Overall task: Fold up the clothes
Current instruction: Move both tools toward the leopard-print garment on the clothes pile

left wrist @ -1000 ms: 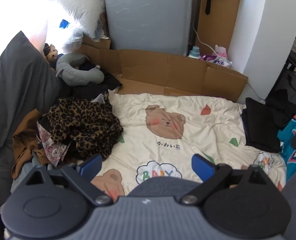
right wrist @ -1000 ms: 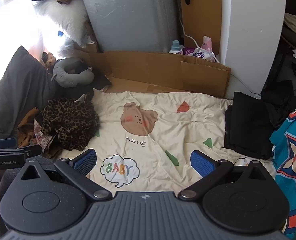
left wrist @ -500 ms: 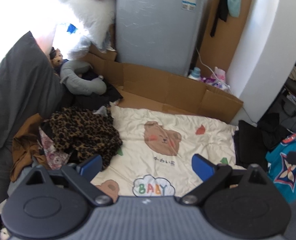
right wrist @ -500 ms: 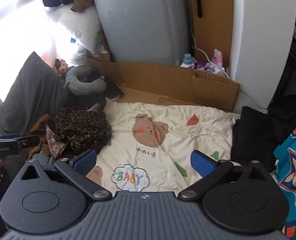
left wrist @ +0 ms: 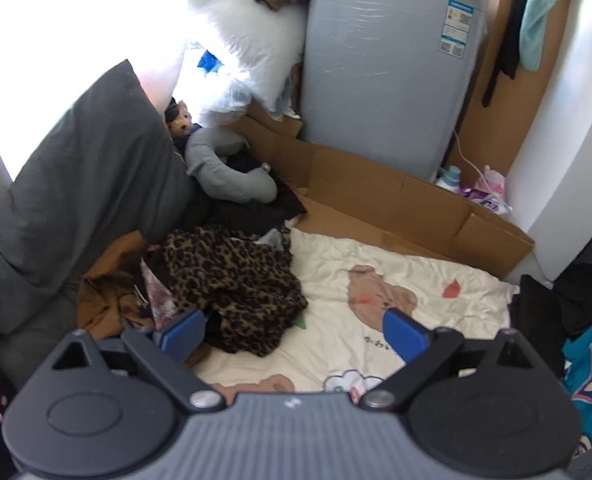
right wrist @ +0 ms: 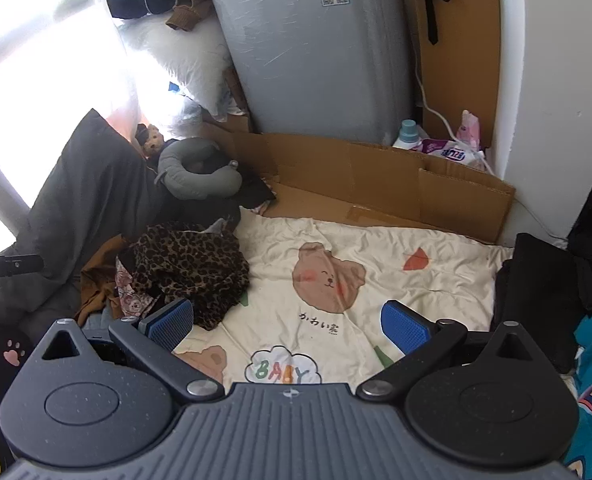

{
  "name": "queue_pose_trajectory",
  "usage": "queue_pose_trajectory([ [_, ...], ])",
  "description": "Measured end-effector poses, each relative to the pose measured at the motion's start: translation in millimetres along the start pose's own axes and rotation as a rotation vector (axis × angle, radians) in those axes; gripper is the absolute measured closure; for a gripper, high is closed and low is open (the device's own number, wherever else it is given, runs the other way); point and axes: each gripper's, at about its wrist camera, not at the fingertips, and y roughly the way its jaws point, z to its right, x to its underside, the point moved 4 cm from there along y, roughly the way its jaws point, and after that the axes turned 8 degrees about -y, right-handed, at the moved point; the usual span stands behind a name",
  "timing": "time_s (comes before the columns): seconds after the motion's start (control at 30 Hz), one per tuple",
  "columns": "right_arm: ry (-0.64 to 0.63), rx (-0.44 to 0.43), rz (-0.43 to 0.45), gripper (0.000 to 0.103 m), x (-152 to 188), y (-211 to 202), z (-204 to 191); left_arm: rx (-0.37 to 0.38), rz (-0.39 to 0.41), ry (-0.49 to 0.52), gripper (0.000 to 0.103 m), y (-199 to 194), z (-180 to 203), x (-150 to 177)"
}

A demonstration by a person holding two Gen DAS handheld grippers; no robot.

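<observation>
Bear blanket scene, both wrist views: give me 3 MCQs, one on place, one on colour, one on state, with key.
1. Where does the leopard-print garment lie?
A. On the blanket's left edge, atop a pile of clothes
B. On top of the grey appliance
C. Hanging on the wall

2. What colour are the gripper pads?
A. Red
B. Blue
C. Green

3. What state are the two grippers in?
A. Both shut on cloth
B. One open, one shut
C. Both open, holding nothing

Key:
1 A: it sits crumpled where the blanket meets the pile of clothes.
2 B: both views show blue pads.
3 C: the left gripper and right gripper each have their fingers spread wide with only the blanket seen between them.
</observation>
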Motion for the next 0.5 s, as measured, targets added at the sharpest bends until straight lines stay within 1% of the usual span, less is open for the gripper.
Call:
queue_pose_trajectory([
  [0.07, -0.008, -0.015, -0.003, 0.0, -4, 7, 0, -0.004, 0.006, -0.005, 0.006, 7, -5, -4],
  [0.13, -0.018, -0.03, -0.017, 0.0, -8, 18, 1, -0.003, 0.011, -0.016, 0.008, 15, -11, -7],
  [0.27, -0.019, -0.071, -0.039, 0.0, -15, 41, 4, 0.014, 0.007, -0.07, 0.015, 39, -23, -10],
  [0.4, -0.024, -0.103, -0.051, 0.0, -21, 62, 6, 0.006, 0.011, -0.088, 0.016, 62, -34, -15],
  [0.5, -0.025, -0.107, -0.062, 0.0, -24, 81, 8, 0.027, 0.027, -0.091, 0.016, 75, -39, -15],
])
